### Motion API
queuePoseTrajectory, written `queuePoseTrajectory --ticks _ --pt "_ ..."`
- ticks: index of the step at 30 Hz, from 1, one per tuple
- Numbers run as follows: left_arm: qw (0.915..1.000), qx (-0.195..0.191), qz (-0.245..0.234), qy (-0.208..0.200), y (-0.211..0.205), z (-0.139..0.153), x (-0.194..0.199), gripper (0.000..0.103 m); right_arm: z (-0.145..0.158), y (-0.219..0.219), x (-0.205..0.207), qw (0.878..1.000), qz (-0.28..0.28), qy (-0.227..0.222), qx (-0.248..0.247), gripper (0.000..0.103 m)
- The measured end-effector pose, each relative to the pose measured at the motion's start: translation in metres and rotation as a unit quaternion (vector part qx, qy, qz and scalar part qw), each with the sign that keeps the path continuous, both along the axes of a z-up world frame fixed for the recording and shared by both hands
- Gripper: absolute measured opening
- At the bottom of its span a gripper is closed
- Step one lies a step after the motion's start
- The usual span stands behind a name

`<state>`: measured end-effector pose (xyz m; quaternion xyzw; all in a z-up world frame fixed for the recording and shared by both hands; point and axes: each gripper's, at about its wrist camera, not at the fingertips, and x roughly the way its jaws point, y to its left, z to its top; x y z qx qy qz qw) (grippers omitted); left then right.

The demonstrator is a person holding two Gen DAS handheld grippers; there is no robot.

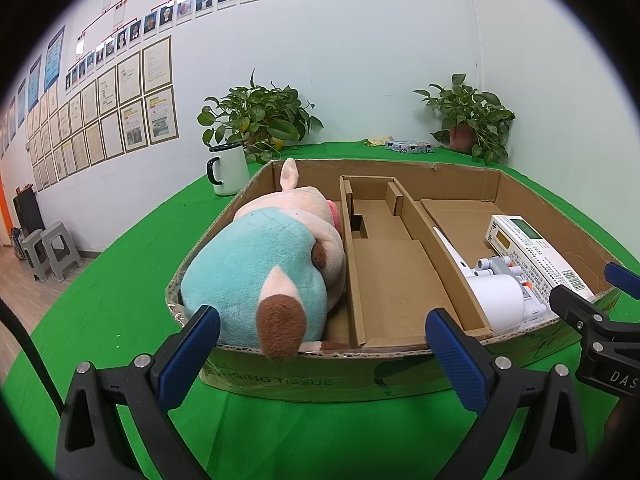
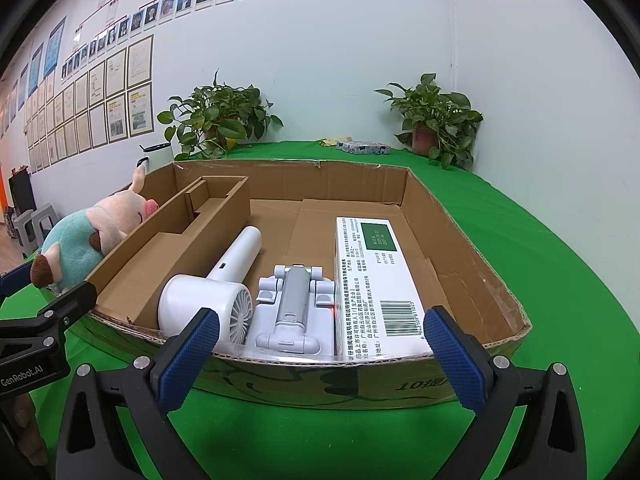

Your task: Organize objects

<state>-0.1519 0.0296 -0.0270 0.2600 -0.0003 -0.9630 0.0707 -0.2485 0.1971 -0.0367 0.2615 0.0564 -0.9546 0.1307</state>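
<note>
A shallow cardboard box (image 1: 384, 168) (image 2: 460, 240) stands on the green table. A plush pig (image 1: 264, 264) (image 2: 92, 236) in a teal shirt lies in its left compartment, one foot over the front rim. The middle cardboard insert (image 1: 392, 280) holds nothing. In the right compartment lie a white handheld fan (image 2: 212, 296) (image 1: 496, 296), a grey-white toy car (image 2: 292, 308) and a white medicine box (image 2: 372, 280) (image 1: 536, 252). My left gripper (image 1: 320, 344) is open and empty before the box's front wall. My right gripper (image 2: 320, 344) is open and empty before the right compartment.
A white mug (image 1: 226, 168) stands left of the box's far corner. Two potted plants (image 1: 256, 120) (image 1: 468, 116) stand at the back wall, with a tissue pack (image 1: 408, 146) between them. Grey stools (image 1: 48, 248) stand on the floor at left.
</note>
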Motion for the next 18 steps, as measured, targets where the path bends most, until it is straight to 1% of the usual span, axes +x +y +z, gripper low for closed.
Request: queuePoseTrajectory --ticks 18 --pt "1.0000 -0.002 0.001 0.000 0.0001 0.0000 -0.0004 0.102 0.0000 -0.0004 0.0006 1.000 0.000 0.000 -0.001 0.103"
